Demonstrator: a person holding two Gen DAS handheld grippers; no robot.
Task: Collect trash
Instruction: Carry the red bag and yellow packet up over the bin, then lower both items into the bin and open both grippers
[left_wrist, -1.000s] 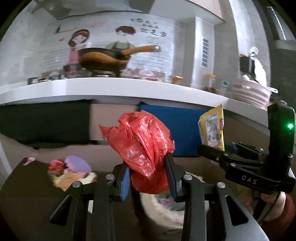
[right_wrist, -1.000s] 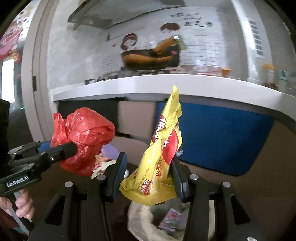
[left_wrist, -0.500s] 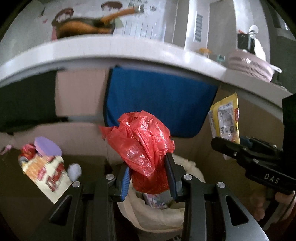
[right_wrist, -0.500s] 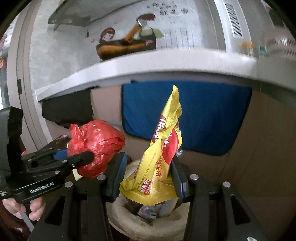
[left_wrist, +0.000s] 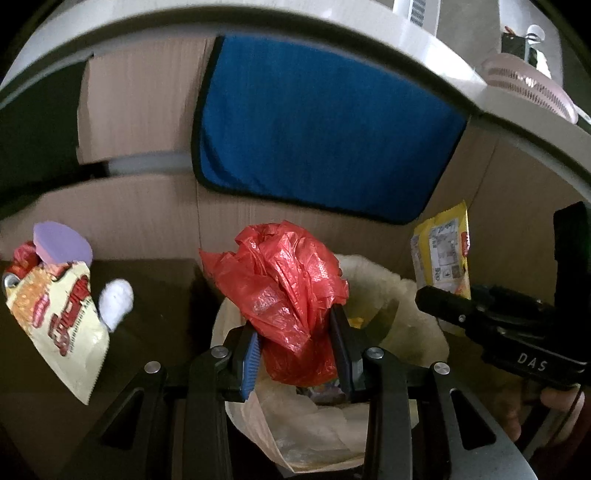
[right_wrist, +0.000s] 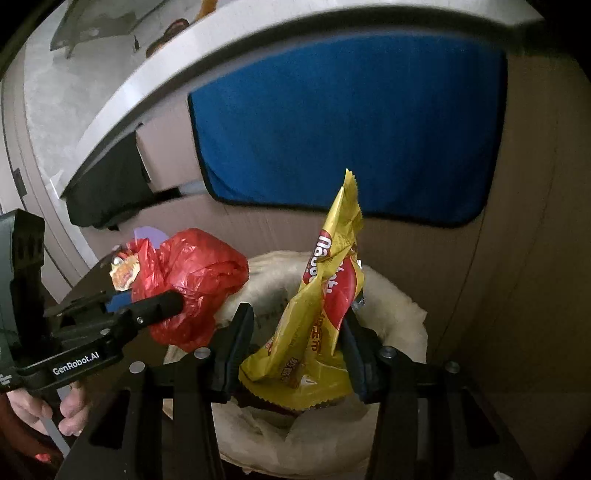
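Both tongs hang right over the open bin bag (left_wrist: 402, 295). The left gripper (left_wrist: 295, 350) pinches a crumpled red plastic bag (left_wrist: 288, 280); the right gripper (right_wrist: 295, 347) pinches a yellow snack wrapper (right_wrist: 325, 295), long axis upright. More rubbish (left_wrist: 55, 310) lies well apart on the dark table (left_wrist: 155, 291), nearer the left hand. A blue cloth (left_wrist: 325, 122) hangs under the white counter (left_wrist: 424, 48) behind.

Below us the mouth of the lined bin (left_wrist: 373, 273) lies open, with loose wrappers low inside it. Our two loads, the red plastic bag (left_wrist: 291, 295) and the yellow snack packet (right_wrist: 325, 306), hang side by side above it, apart. The cardboard wall (left_wrist: 140, 229) closes the far side, and a trash pile (left_wrist: 55, 295) crowds the left.
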